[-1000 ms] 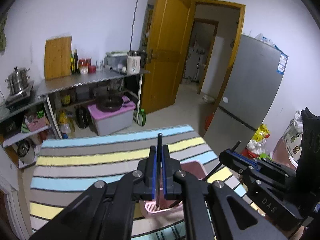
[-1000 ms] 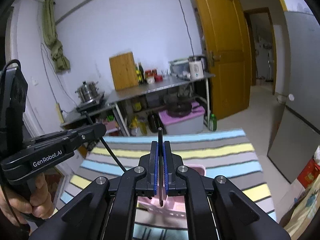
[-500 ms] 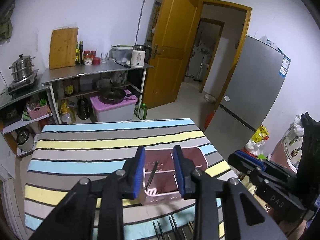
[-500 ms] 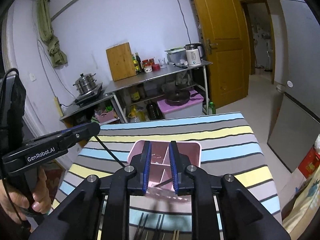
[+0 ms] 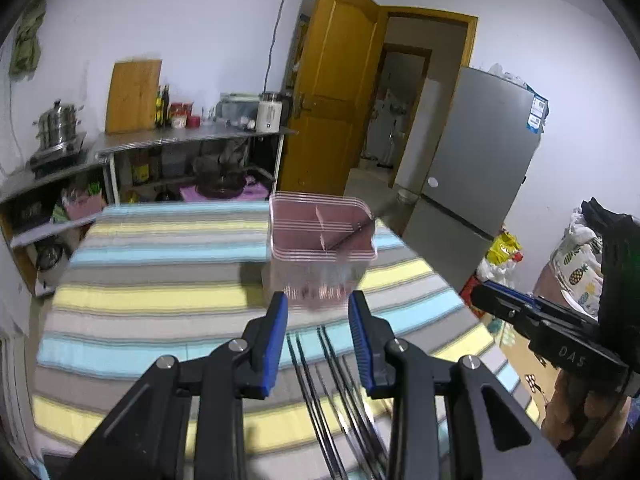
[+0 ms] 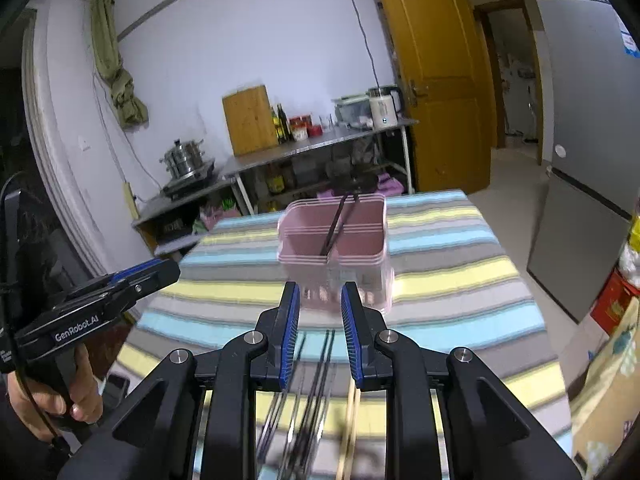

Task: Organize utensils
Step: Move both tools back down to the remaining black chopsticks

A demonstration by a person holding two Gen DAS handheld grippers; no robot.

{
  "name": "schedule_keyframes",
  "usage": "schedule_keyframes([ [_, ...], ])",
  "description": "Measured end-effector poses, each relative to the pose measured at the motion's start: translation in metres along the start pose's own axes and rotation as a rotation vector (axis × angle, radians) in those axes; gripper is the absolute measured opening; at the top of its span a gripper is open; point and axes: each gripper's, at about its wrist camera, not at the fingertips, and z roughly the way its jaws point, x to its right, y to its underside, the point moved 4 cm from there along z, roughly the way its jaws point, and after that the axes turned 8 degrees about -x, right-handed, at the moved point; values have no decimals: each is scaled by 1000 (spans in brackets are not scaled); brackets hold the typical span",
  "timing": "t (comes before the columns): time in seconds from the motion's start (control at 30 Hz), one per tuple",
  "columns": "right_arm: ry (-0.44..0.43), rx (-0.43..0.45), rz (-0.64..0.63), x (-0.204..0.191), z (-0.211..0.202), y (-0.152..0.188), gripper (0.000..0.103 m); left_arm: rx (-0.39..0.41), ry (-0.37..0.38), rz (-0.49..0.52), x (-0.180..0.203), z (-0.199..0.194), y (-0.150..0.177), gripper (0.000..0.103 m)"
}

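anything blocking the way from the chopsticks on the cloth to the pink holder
Nothing visible does. The loose chopsticks lie on the striped tablecloth just before the pink holder, with only bare cloth between. Both the left gripper and right gripper hover open above them.

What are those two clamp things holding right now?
Nothing. Each hand-held gripper, left and right, stands open and empty above the loose chopsticks; two dark ones already stand in the pink basket.
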Motion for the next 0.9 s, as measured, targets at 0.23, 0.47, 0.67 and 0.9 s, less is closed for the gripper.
schedule_keyframes([
  [0.23, 9, -56, 22, -2, -8, 62, 22, -49, -2, -20, -4, -5, 56, 33],
  [0.47, 8, -133, 27, 1, 7, 95, 21, -106, 11, -41, -2, 6, 87, 33],
  [0.67, 1, -164, 32, 8, 21, 99, 19, -144, 23, -46, -2, 23, 95, 33],
  [0.9, -6, -206, 26, 9, 51, 95, 18, -199, 9, -46, -10, 56, 95, 33],
])
